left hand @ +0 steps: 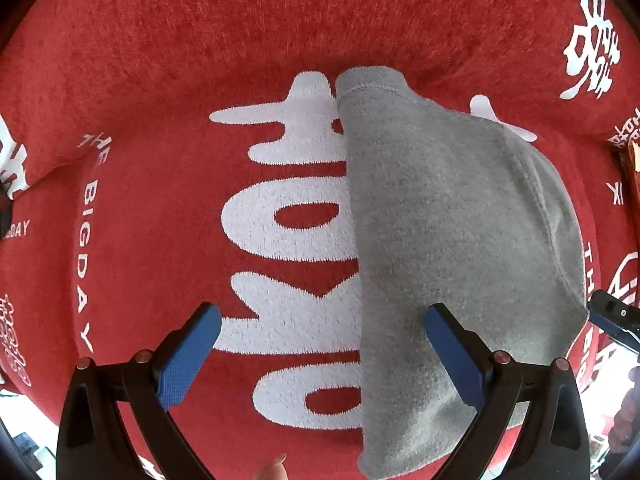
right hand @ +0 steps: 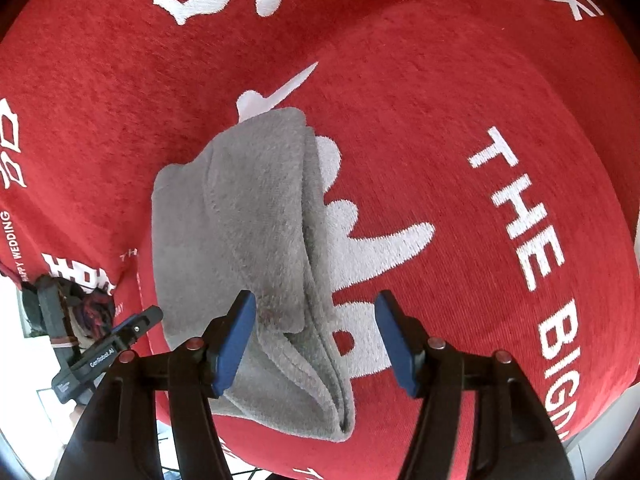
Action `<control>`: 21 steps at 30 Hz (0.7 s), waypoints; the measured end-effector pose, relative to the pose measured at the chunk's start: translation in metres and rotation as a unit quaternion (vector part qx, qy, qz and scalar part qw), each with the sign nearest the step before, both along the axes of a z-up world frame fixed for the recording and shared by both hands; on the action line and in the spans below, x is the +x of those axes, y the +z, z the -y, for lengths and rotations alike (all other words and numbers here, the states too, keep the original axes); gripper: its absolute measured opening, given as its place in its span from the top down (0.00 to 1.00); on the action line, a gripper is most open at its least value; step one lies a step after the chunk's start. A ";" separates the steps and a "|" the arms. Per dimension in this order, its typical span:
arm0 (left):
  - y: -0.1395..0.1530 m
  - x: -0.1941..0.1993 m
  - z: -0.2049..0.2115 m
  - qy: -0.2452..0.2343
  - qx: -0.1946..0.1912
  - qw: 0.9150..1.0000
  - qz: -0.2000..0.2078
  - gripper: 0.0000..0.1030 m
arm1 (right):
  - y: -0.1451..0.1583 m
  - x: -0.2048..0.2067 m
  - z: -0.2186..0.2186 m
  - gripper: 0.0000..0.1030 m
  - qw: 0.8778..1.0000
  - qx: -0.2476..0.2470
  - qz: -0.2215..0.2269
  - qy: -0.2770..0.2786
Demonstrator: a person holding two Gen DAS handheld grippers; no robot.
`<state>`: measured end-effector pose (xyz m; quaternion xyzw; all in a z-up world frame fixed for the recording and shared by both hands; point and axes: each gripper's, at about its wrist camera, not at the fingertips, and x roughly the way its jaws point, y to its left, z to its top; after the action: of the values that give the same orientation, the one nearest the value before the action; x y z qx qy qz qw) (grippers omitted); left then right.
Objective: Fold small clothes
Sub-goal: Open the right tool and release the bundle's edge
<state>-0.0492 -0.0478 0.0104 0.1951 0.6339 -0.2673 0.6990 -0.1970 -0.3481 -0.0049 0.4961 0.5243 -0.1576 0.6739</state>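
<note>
A small grey fleece garment (left hand: pixel 456 240) lies folded lengthwise on a red cushion cover (left hand: pixel 160 80) with white lettering. My left gripper (left hand: pixel 320 348) is open above the garment's straight left edge; its right finger (left hand: pixel 454 354) is over the grey cloth, its left finger over the red cover. In the right wrist view the same garment (right hand: pixel 244 240) shows stacked layers along its right edge. My right gripper (right hand: pixel 316 340) is open above the garment's near right corner, holding nothing. The left gripper's body (right hand: pixel 108 354) shows at the lower left there.
The red cover (right hand: pixel 460 140) spans the whole cushion, which drops away at the near edge. The right gripper's tip (left hand: pixel 616 318) shows at the far right of the left wrist view. A dark bundle (right hand: pixel 72 308) sits past the cushion's left edge.
</note>
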 end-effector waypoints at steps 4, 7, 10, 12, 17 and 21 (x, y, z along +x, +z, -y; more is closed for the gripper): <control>0.000 0.002 0.002 0.003 -0.004 1.000 -0.003 0.01 | -0.003 0.002 0.003 0.36 1.000 0.001 0.000 0.000; 0.000 0.008 0.002 0.009 -0.013 1.000 -0.009 0.01 | -0.004 0.006 0.006 0.36 1.000 0.000 0.001 0.006; -0.002 0.017 0.000 0.017 -0.028 0.999 -0.028 0.01 | -0.006 0.010 0.010 0.36 1.000 -0.002 0.005 0.013; -0.005 0.024 -0.002 0.024 -0.027 0.999 -0.030 0.01 | -0.007 0.012 0.013 0.36 1.000 -0.003 0.009 0.021; -0.017 0.037 -0.007 0.033 -0.061 0.994 -0.088 0.01 | -0.012 0.020 0.021 0.36 0.999 0.012 0.025 0.040; -0.027 0.035 0.000 0.018 -0.096 0.986 -0.136 0.01 | -0.024 0.026 0.025 0.36 0.997 0.039 0.040 0.053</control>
<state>-0.0142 -0.0475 -0.0164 0.0771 0.6978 -0.3383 0.6267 -0.1713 -0.3734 -0.0289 0.4993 0.5283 -0.0818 0.6819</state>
